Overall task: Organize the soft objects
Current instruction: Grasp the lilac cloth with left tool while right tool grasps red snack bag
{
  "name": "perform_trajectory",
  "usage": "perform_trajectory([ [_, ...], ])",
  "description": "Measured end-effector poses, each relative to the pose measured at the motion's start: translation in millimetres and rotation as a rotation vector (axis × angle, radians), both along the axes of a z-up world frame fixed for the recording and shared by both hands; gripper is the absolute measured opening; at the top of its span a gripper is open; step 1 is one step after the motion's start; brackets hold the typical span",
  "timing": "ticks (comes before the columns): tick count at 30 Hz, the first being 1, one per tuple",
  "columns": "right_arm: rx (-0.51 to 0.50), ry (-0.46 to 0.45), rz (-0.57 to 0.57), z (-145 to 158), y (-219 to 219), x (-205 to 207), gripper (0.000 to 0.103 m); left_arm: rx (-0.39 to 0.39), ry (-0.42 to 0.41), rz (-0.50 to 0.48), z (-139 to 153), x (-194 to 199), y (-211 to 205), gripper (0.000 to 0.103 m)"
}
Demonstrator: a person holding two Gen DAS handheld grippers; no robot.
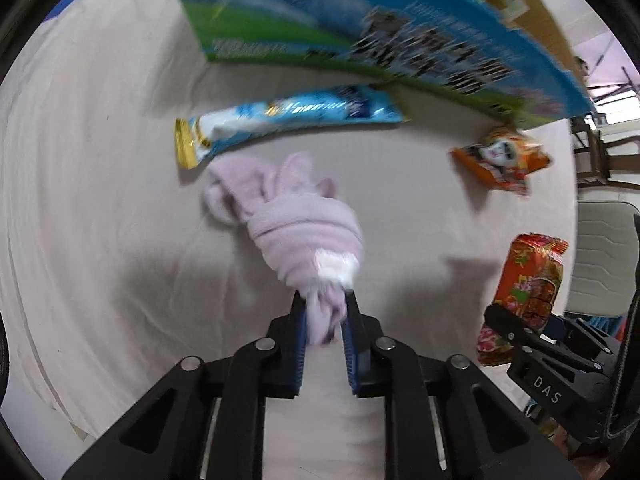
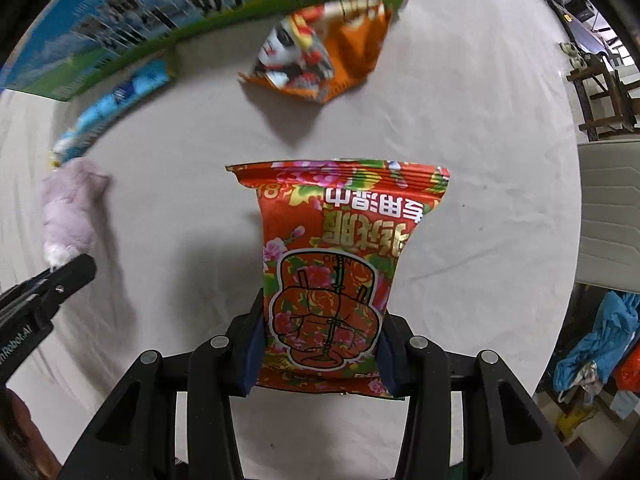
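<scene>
My left gripper (image 1: 325,300) is shut on the end of a lilac fluffy sock bundle (image 1: 296,216), which hangs over the cream tablecloth (image 1: 100,200). My right gripper (image 2: 320,312) is shut on a red flowered wet-wipe pack (image 2: 340,248), its blue pads pressing both sides. In the right wrist view the sock bundle (image 2: 72,204) shows at the left, with the left gripper's black finger (image 2: 76,272) below it. The left wrist view shows the wipe pack (image 1: 528,280) at the right edge, held by the other gripper's black body (image 1: 536,360).
A large blue-and-green carton (image 1: 360,28) stands at the far side of the table. A long blue snack packet (image 1: 288,118) lies before it. An orange packet with a painted face (image 2: 320,56) lies near the carton's end. A white chair (image 2: 608,216) and clutter sit beyond the table's right edge.
</scene>
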State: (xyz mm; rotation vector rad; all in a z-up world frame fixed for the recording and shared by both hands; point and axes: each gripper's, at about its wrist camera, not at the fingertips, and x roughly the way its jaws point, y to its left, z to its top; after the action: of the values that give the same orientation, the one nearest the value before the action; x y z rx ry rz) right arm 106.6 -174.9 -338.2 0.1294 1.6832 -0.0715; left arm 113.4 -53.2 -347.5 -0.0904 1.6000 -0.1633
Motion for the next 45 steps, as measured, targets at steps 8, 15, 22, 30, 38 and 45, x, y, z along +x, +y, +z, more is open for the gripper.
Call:
perform_trajectory([
  [8,0.005,-0.055,-0.001,48,-9,8,0.048,-0.094,0.064,0.057,2,26,12,0.025],
  [15,0.031,-0.033,-0.027,32,-27,18,0.048,-0.088,0.078,0.083,1,58,29,0.048],
  [22,0.034,-0.025,-0.011,23,-17,14,0.048,-0.109,0.053,0.099,29,64,30,0.052],
  [30,0.040,-0.028,-0.029,26,-31,27,0.048,-0.209,0.099,0.305,16,81,63,0.075],
  [38,0.034,0.001,-0.028,16,-30,25,0.048,-0.085,0.207,0.220,-28,81,38,0.074],
  [45,0.036,0.014,-0.029,15,-31,22,0.048,-0.048,0.181,0.157,-18,70,31,0.074],
])
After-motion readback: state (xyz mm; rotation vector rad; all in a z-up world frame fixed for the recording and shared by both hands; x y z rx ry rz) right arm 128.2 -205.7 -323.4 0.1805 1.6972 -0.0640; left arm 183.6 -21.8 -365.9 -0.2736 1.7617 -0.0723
